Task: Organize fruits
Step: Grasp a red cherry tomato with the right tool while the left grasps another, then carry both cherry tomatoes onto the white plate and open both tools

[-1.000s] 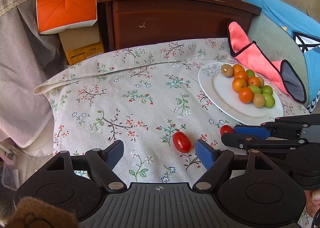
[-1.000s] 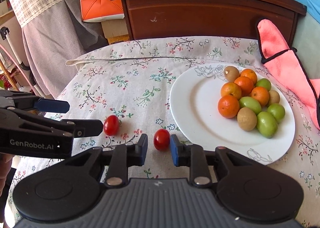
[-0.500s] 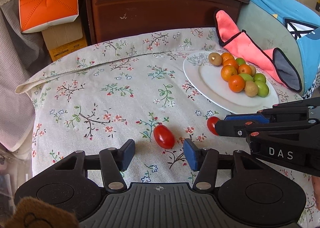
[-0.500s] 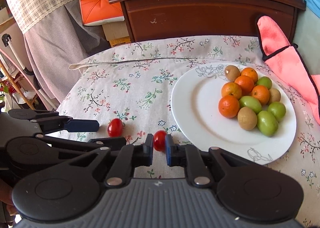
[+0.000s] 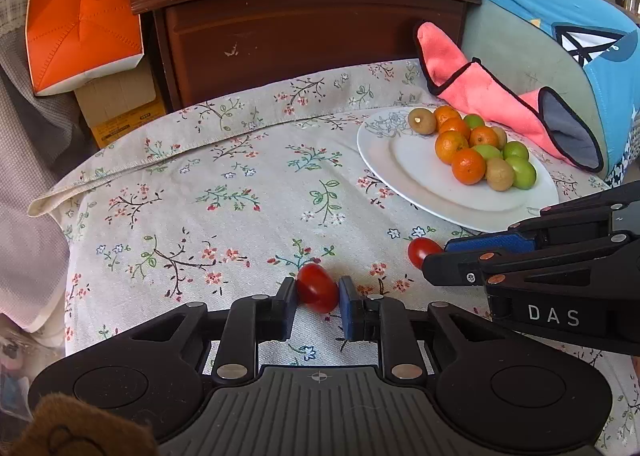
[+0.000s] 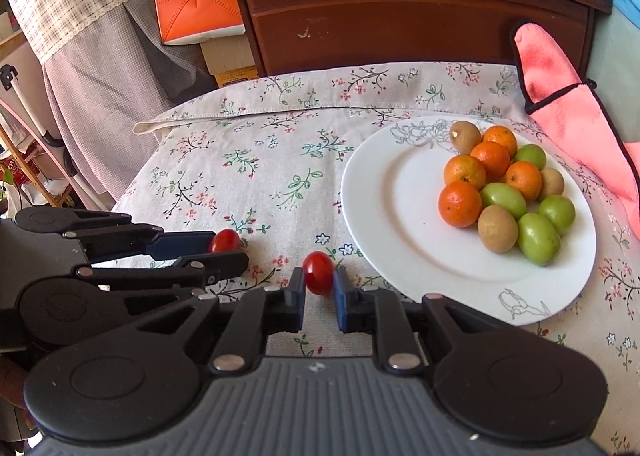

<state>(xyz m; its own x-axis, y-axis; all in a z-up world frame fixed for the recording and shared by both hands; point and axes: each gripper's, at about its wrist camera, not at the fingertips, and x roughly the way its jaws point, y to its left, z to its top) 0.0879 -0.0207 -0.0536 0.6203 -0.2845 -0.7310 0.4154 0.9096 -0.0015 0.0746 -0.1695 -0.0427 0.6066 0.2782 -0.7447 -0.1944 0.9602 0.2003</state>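
Just short of the white plate (image 6: 404, 240), each cherry tomato (image 5: 317, 288) (image 6: 318, 272), light, smooth and easily burst, sits pinched across its middle by the left gripper (image 5: 317, 302), just closed, and the right gripper (image 6: 319, 296).

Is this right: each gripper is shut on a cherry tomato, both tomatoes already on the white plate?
Not quite. The left gripper and right gripper are each shut on a cherry tomato, but both tomatoes sit on the floral tablecloth, short of the white plate. Both wrist views show it.
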